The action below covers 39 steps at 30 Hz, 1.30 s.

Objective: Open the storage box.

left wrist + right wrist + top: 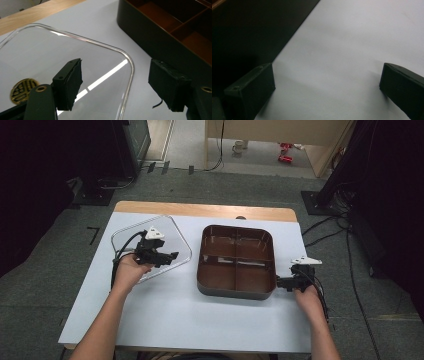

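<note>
**Clear lid flat on the table, divided box beside it**

You hold a black two-jaw tool in each hand over a smooth, pale grey table cover [165, 320]. Your left gripper [172, 256] hovers above a transparent lid [127, 237], a flat, glossy, rounded-square sheet with a raised rim that lies flat to the left of the box. In the left gripper view, the jaws stand spread with nothing between them, the lid's curved corner [128, 62] beneath the gap and a round gold emblem [23, 90] showing through the plastic. The box [236, 292] is a rounded-square tray, dark outside, glossy reddish-brown inside, split by ridges into four compartments. Your right gripper [280, 282] sits just beside the box's right wall. In the right gripper view, its blocky matte jaws are spread wide over bare table, the dark box wall [249, 32] to their left.
</note>
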Each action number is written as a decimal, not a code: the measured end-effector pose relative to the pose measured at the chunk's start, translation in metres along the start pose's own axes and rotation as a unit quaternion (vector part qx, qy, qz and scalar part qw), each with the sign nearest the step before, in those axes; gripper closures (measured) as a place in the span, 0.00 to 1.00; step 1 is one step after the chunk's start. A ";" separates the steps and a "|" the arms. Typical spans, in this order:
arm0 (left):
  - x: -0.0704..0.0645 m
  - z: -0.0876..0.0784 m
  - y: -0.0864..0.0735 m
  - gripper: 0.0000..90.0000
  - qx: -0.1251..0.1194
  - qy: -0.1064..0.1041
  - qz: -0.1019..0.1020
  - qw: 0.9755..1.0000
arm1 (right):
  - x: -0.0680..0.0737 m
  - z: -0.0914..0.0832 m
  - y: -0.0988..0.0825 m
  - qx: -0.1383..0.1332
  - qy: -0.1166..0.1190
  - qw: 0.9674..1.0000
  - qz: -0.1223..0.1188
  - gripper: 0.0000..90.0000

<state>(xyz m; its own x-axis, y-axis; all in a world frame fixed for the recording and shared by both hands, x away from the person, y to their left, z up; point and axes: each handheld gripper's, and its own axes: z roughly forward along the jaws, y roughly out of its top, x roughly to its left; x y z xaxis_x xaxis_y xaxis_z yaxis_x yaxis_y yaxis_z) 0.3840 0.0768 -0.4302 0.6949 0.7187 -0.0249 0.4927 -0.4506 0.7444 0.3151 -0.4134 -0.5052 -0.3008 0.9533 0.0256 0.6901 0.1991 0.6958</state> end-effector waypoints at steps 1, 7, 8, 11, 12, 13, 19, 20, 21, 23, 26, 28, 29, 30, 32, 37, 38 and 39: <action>-0.003 0.001 -0.001 0.30 -0.002 -0.003 0.000 1.000 | 0.000 0.000 0.000 0.000 0.000 1.000 0.000 0.00; -0.018 0.007 -0.006 0.30 0.007 -0.030 0.006 1.000 | 0.000 0.000 0.000 0.000 0.000 1.000 0.000 0.00; -0.021 0.008 -0.007 0.30 0.009 -0.032 0.008 0.999 | 0.000 0.000 0.000 0.000 0.000 1.000 0.000 0.00; -0.028 0.011 -0.011 0.30 0.018 -0.040 0.017 0.999 | 0.000 0.000 0.000 0.000 0.000 1.000 0.000 0.00; -0.031 0.012 -0.013 0.30 0.020 -0.040 0.019 0.999 | 0.000 0.000 0.000 0.000 0.000 1.000 0.000 0.00; -0.033 0.012 -0.014 0.30 0.022 -0.043 0.022 0.999 | 0.000 0.000 0.000 0.000 0.000 1.000 0.000 0.00; -0.041 0.015 -0.019 0.30 0.029 -0.050 0.033 0.998 | 0.000 0.000 0.000 0.000 0.000 1.000 0.000 0.00; -0.042 0.016 -0.020 0.30 0.031 -0.052 0.034 0.998 | 0.000 0.000 0.000 0.000 0.000 1.000 0.000 0.00; -0.043 0.016 -0.021 0.30 0.034 -0.053 0.036 0.997 | 0.000 0.000 0.000 0.000 0.000 1.000 0.000 0.00; -0.045 0.017 -0.023 0.30 0.039 -0.054 0.041 0.997 | 0.000 0.000 0.000 0.000 0.000 1.000 0.000 0.00; -0.047 0.019 -0.025 0.30 0.045 -0.058 0.045 0.996 | 0.000 0.000 0.000 0.000 0.000 1.000 0.000 0.00; -0.049 0.021 -0.027 0.30 0.048 -0.060 0.047 0.996 | 0.000 0.000 0.000 0.000 0.000 1.000 0.000 0.00; -0.050 0.022 -0.027 0.30 0.051 -0.061 0.049 0.996 | 0.000 0.000 0.000 0.000 0.000 1.000 0.000 0.00; -0.050 0.024 -0.028 0.30 0.057 -0.062 0.055 0.995 | 0.000 0.000 0.000 0.000 0.000 1.000 0.000 0.00; -0.052 0.027 -0.030 0.30 0.064 -0.060 0.061 0.994 | 0.000 0.000 0.000 0.000 0.000 1.000 0.000 0.00; -0.051 0.032 -0.032 0.29 0.077 -0.064 0.060 0.993 | 0.000 0.000 0.000 0.000 0.000 1.000 0.000 0.00; -0.051 0.033 -0.033 0.29 0.079 -0.063 0.059 0.993 | 0.000 0.000 0.000 0.000 0.000 1.000 0.000 0.00; -0.050 0.034 -0.034 0.29 0.083 -0.063 0.059 0.993 | 0.000 0.000 0.000 0.000 0.000 1.000 0.000 0.00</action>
<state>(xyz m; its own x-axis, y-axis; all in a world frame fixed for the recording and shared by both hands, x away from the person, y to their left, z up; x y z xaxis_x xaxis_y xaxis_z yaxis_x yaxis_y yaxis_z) 0.3506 0.0383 -0.4767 0.8072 0.5893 -0.0355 0.4774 -0.6161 0.6265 0.3151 -0.4133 -0.5052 -0.3006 0.9534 0.0253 0.6900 0.1991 0.6959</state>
